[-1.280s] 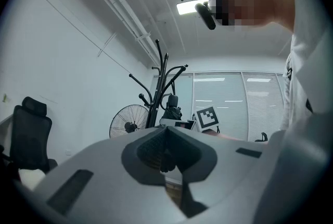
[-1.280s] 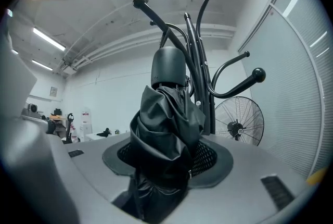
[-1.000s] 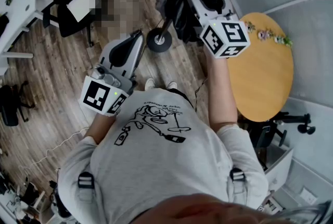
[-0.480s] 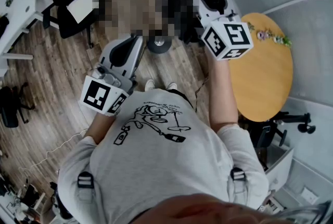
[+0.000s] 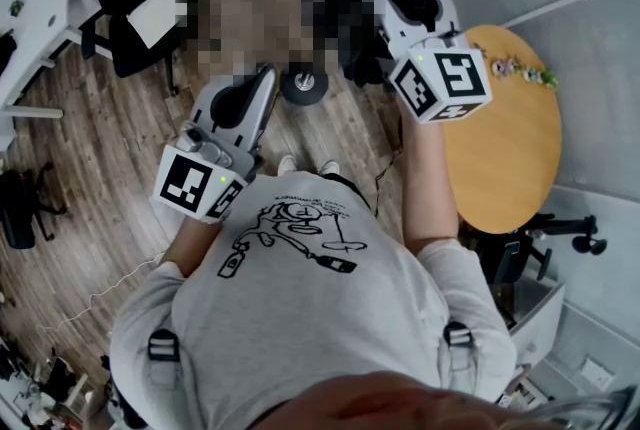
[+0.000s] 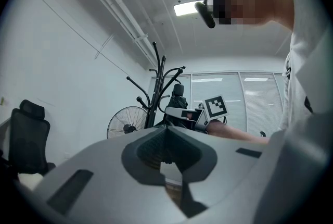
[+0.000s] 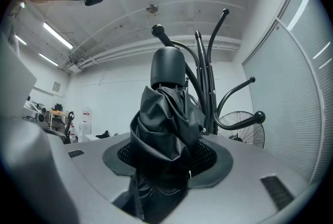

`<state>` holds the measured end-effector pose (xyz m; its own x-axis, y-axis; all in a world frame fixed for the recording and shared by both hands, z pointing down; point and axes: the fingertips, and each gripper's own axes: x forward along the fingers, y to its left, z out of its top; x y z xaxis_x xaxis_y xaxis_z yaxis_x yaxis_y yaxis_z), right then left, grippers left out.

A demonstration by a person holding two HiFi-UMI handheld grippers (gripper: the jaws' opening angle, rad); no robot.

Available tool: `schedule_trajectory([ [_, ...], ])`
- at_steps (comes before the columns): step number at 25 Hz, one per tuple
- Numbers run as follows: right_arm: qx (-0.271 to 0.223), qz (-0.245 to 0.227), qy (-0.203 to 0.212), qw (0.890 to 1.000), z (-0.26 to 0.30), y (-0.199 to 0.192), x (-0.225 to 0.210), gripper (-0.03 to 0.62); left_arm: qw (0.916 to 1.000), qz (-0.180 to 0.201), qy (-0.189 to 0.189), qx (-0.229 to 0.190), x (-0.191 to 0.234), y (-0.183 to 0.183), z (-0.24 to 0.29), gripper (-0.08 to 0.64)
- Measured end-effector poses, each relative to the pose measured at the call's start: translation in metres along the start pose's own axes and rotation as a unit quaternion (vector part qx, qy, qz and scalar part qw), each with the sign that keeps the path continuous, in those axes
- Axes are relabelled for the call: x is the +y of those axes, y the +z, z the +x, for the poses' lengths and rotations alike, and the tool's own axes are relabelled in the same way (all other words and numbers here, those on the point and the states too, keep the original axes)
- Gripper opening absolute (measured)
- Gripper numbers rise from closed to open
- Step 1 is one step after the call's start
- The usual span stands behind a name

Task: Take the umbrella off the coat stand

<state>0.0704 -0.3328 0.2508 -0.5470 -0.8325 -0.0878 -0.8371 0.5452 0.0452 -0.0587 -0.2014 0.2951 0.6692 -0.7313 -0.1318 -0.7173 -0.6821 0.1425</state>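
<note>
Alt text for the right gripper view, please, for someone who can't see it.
The right gripper clamps a folded black umbrella between its jaws. Behind it stands a black coat stand, with a fan at the right.

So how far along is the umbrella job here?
Done: the right tool is clamped on the folded black umbrella. In hand: it is held right beside the coat stand; whether it hangs on a hook cannot be seen. Left: drawing it clear. The left tool is shut, empty.
</note>
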Motion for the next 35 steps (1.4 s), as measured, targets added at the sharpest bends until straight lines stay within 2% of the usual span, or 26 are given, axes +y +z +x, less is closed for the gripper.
schedule_trajectory([
  [20,-0.018,-0.022,0.015,0.999,-0.009,0.027,0.021,0.241,1.0,0.0,-0.001,0.0,-0.002,0.002,-0.004,0.008],
  [35,-0.036,-0.021,0.02,0.999,-0.016,0.048,0.031,0.241,1.0,0.001,-0.002,-0.003,-0.002,0.004,-0.009,0.008],
])
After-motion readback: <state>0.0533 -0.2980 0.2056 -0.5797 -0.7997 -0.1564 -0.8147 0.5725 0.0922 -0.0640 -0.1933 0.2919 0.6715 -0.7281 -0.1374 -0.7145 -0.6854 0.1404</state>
